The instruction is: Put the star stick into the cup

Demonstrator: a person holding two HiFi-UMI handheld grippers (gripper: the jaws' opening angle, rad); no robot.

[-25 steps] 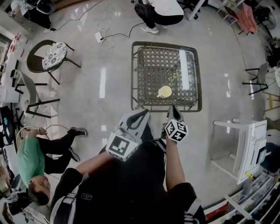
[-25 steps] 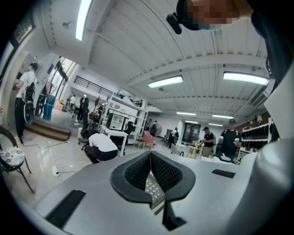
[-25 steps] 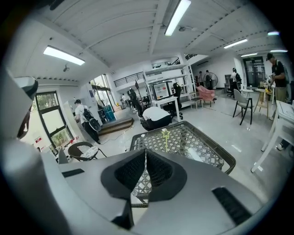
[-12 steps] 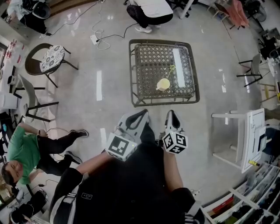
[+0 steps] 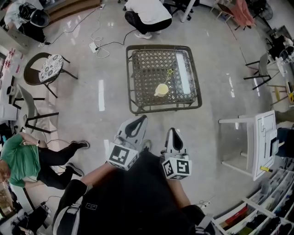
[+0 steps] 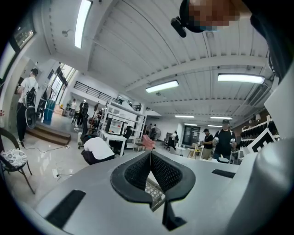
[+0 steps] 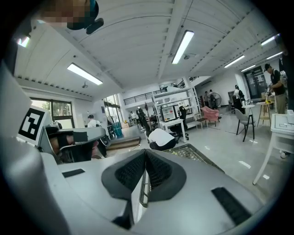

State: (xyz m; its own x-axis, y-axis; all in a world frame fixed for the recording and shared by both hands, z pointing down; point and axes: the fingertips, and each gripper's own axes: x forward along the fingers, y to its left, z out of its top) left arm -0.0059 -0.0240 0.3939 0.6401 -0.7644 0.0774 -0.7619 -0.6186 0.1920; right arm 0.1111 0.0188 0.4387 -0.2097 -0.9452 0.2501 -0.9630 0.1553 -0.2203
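Observation:
A pale yellow cup [image 5: 161, 89] stands on the low lattice-top table [image 5: 138, 69], and the yellow-green star stick [image 5: 168, 74] leans up out of it. Both of my grippers hang well short of the table, close to my body. The left gripper [image 5: 138, 120] is shut with nothing in it; in the left gripper view its jaws [image 6: 150, 153] meet at the tips. The right gripper [image 5: 172, 131] is shut and empty too, and in the right gripper view [image 7: 145, 151] its pads press together. Cup and stick are hidden in both gripper views.
A person in a white top [image 5: 146, 13] crouches beyond the table, beside a power strip and cables [image 5: 94, 45]. A round-seat chair [image 5: 48, 66] stands at the left, a person in green [image 5: 23, 160] sits lower left, and a white frame table [image 5: 255, 142] stands at the right.
Both grippers have drawn back toward my body and the table now lies farther off in the head view. The person in green has shifted. Jaws stay shut.

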